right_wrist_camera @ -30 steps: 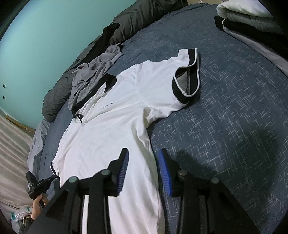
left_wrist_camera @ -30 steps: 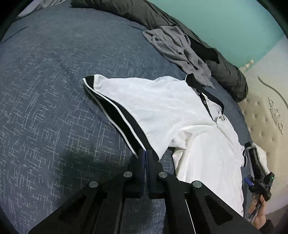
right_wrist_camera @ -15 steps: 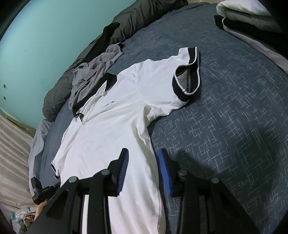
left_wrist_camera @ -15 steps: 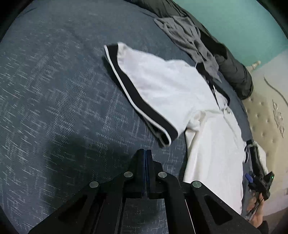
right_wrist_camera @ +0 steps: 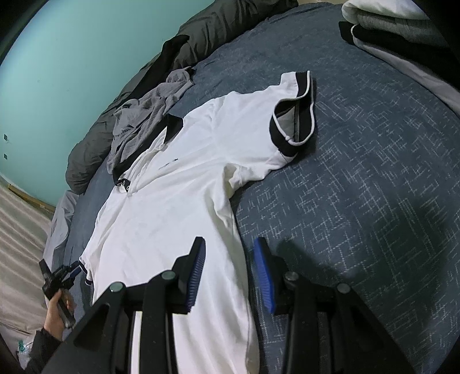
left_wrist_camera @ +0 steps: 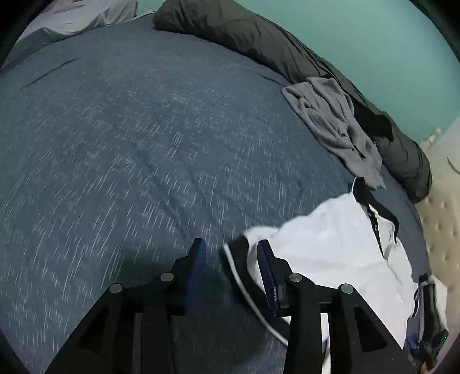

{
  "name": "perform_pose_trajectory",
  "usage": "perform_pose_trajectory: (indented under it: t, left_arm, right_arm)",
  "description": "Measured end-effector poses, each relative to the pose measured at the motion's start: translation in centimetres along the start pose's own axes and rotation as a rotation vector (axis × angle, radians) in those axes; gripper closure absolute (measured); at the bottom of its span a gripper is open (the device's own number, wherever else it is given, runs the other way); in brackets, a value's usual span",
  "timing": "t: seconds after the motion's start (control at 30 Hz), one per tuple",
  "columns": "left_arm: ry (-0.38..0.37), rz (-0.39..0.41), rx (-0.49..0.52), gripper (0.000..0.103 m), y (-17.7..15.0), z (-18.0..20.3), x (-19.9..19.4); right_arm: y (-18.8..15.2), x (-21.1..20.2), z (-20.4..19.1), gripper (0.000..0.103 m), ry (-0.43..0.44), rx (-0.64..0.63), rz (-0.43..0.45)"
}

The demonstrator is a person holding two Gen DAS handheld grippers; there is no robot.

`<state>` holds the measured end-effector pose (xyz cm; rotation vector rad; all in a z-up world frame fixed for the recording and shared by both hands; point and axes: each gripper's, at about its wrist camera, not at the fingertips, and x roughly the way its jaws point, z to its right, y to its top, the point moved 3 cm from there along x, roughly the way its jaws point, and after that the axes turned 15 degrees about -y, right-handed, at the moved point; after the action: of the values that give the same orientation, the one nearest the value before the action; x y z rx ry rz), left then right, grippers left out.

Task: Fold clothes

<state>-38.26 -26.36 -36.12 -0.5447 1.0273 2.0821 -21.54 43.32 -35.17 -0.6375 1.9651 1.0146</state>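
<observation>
Left wrist view
- Left gripper point(left_wrist_camera: 231, 266): jaws spread wide and empty, hovering over the bed.
- Polo shirt point(left_wrist_camera: 330, 250): white with black collar and black-banded sleeve, spread on the blue bedspread point(left_wrist_camera: 129, 143). Its sleeve cuff point(left_wrist_camera: 244, 276) lies just in front of the jaws, with the right-hand blue pad over its edge; contact cannot be judged.
- Grey garment point(left_wrist_camera: 336, 126): crumpled beyond the collar, against a dark rolled duvet point(left_wrist_camera: 287, 49) along the teal wall.
- Far right edge: the other gripper, small and dark, by a tufted beige headboard point(left_wrist_camera: 442, 218).

Right wrist view
- Right gripper point(right_wrist_camera: 230, 270): jaws well apart, holding nothing, poised above the shirt's side edge; one pad over white cloth, the other over the bedspread.
- Shirt: lying flat, front up, its far sleeve point(right_wrist_camera: 293, 115) stretched out with the cuff gaping.
- Folded pile point(right_wrist_camera: 396, 26): white, grey and black layers at the top right corner.
- Person's hand point(right_wrist_camera: 59, 313): lower left, gripping the other tool's handle near the shirt's near sleeve.
</observation>
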Motion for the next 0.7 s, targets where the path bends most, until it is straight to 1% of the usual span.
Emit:
perform_pose_trajectory:
  t: [0.03, 0.07, 0.1, 0.13, 0.17, 0.23, 0.33, 0.47, 0.6, 0.7]
  left_arm:
    - [-0.001, -0.009, 0.005, 0.063, 0.1, -0.1, 0.3]
    - [-0.008, -0.016, 0.003, 0.068, 0.1, -0.2, 0.5]
    - [-0.014, -0.023, 0.001, 0.076, 0.2, -0.3, 0.8]
    - [-0.016, -0.022, -0.004, 0.087, 0.1, -0.4, 0.8]
    - [-0.018, -0.022, -0.008, 0.093, 0.1, -0.5, 0.8]
    - [-0.019, -0.006, -0.023, 0.097, 0.2, -0.8, 0.4]
    - [-0.017, 0.04, -0.068, 0.098, 0.7, -1.6, -0.4]
    - [-0.006, 0.022, -0.11, 0.097, 0.7, -2.3, 0.2]
    - [-0.004, 0.023, -0.14, 0.092, 0.4, -2.1, -0.4]
    - [0.011, 0.03, -0.126, 0.081, -0.1, -1.5, -2.2]
  right_arm:
    - [0.0, 0.1, 0.0, 0.068, -0.001, 0.0, -0.001]
    - [0.0, 0.1, 0.0, 0.068, -0.001, -0.002, -0.003]
    - [0.0, 0.2, -0.1, 0.068, -0.002, -0.004, -0.004]
    - [0.0, 0.3, -0.1, 0.068, -0.002, -0.006, -0.005]
    - [0.0, 0.4, -0.1, 0.068, -0.002, -0.008, -0.005]
    - [0.0, 0.4, -0.2, 0.068, -0.003, -0.011, -0.004]
    - [0.0, 0.4, -0.2, 0.068, 0.0, -0.01, -0.006]
    - [-0.1, 0.4, 0.0, 0.068, -0.008, -0.015, -0.009]
    - [-0.4, 0.0, 0.5, 0.068, -0.019, -0.01, -0.023]
    - [-0.9, -0.6, 0.7, 0.068, -0.023, -0.022, -0.052]
